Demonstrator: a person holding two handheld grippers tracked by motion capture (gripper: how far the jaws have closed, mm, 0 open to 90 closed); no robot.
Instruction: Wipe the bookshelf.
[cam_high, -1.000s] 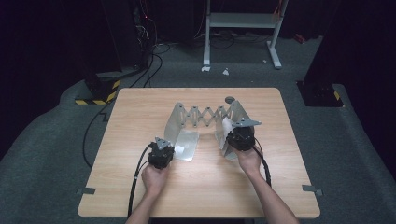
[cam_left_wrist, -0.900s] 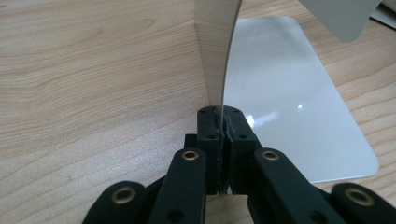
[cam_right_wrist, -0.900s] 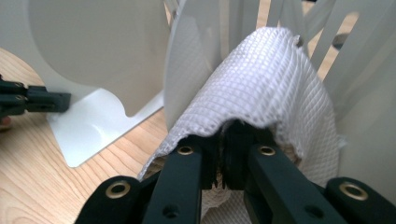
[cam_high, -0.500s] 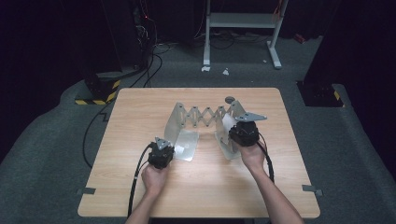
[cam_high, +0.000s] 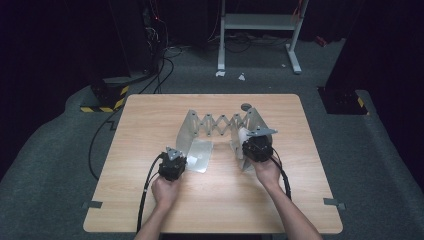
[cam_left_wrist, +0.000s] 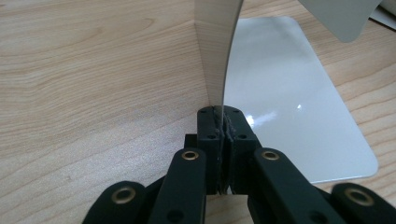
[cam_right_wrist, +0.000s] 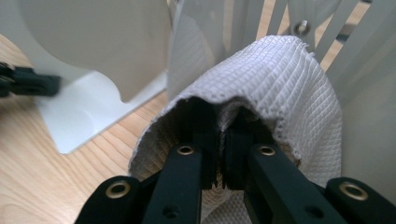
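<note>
A grey metal folding rack (cam_high: 220, 122) with a scissor lattice stands mid-table between two upright end plates. My left gripper (cam_high: 180, 154) is shut on the lower edge of the left end plate (cam_left_wrist: 212, 51), whose flat foot (cam_left_wrist: 285, 93) lies on the wood to its right. A white woven cloth (cam_right_wrist: 275, 84) drapes over the jaws of my right gripper (cam_right_wrist: 219, 140), which is shut on it. In the high view that right gripper (cam_high: 250, 142) holds the cloth (cam_high: 242, 134) against the right end plate (cam_high: 254, 120).
A small dark round object (cam_high: 246, 106) lies on the wooden table (cam_high: 150, 115) behind the rack. Cables trail from both grippers toward the near edge. Beyond the table are black equipment (cam_high: 107, 92) at the left and a white stand (cam_high: 257, 22).
My right gripper has shifted slightly over the right end plate with the cloth in it. The left gripper has stayed on its plate.
</note>
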